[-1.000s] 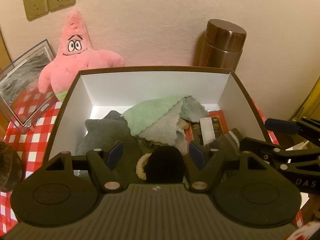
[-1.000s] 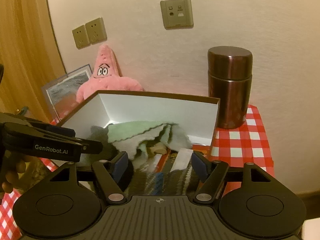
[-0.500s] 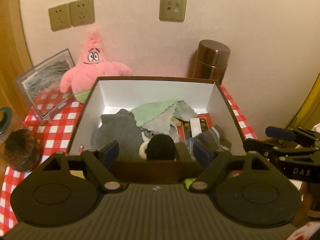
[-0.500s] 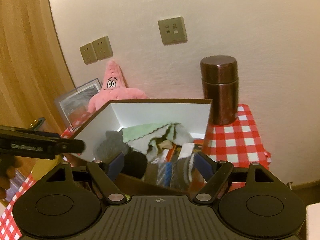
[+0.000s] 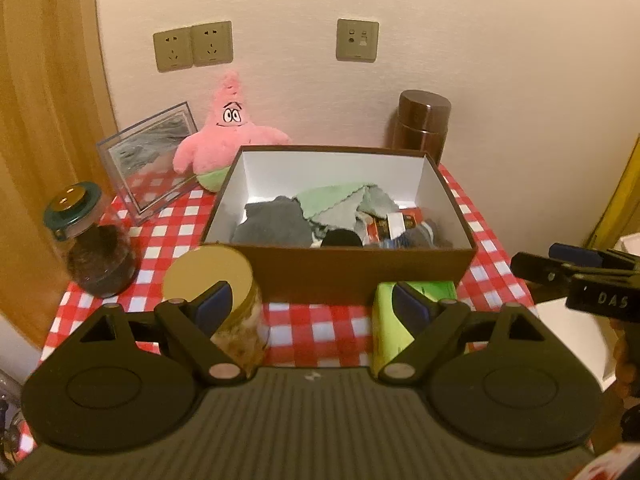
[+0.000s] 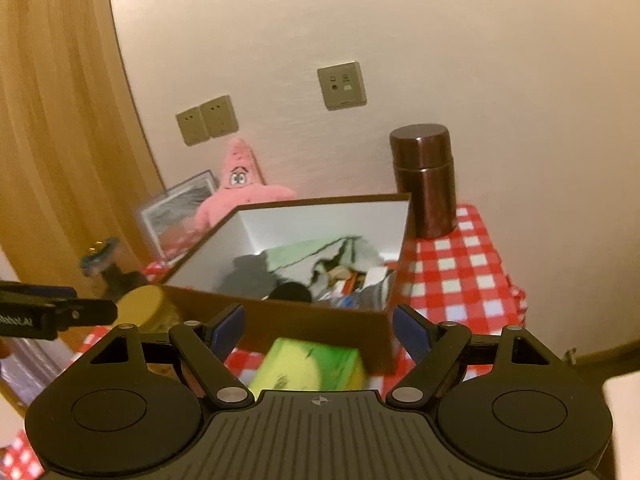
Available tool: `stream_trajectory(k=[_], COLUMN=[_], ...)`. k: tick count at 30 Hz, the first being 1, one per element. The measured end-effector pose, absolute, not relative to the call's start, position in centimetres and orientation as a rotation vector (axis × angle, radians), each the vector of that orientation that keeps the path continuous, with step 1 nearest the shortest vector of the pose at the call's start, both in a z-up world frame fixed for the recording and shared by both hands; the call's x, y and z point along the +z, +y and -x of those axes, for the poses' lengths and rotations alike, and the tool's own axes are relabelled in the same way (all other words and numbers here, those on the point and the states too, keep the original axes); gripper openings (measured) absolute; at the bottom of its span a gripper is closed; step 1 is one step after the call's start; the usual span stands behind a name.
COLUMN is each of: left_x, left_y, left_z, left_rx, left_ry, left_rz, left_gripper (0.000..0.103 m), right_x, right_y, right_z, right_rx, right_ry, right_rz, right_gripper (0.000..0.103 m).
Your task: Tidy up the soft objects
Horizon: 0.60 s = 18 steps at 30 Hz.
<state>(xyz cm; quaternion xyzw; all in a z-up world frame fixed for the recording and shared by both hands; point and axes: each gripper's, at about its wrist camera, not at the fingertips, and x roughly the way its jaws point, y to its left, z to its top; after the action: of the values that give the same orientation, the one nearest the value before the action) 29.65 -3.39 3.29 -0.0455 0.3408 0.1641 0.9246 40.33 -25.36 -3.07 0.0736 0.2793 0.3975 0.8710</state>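
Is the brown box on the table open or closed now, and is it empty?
The brown box is open: no lid covers it and its white inner walls show. It is not empty; a green cloth and dark grey cloth lie inside.

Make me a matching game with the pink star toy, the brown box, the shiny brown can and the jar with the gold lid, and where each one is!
Things:
1. pink star toy
2. brown box
3. shiny brown can
4. jar with the gold lid

Places:
A. near edge of the table, left of the green packet
B. back right corner, by the wall
C. middle of the checked cloth, full of soft cloths
D. leaning on the wall beside the picture frame

Pairs: 1-D, 2-C, 3-B, 4-A
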Motion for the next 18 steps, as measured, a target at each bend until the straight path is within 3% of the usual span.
stream_trajectory(k=[18], left_x=[2.6], left_y=[-3.9], left_z=[-16.4], left_rx=[0.228], left_ry=[0.778], left_rz=[0.089], left_gripper=[0.085], right_x=[-2.9], right_y=[-26.4], right_z=[-25.4], right_rx=[0.776], right_ry=[0.742], right_rz=[-0.181], right_gripper=[0.081])
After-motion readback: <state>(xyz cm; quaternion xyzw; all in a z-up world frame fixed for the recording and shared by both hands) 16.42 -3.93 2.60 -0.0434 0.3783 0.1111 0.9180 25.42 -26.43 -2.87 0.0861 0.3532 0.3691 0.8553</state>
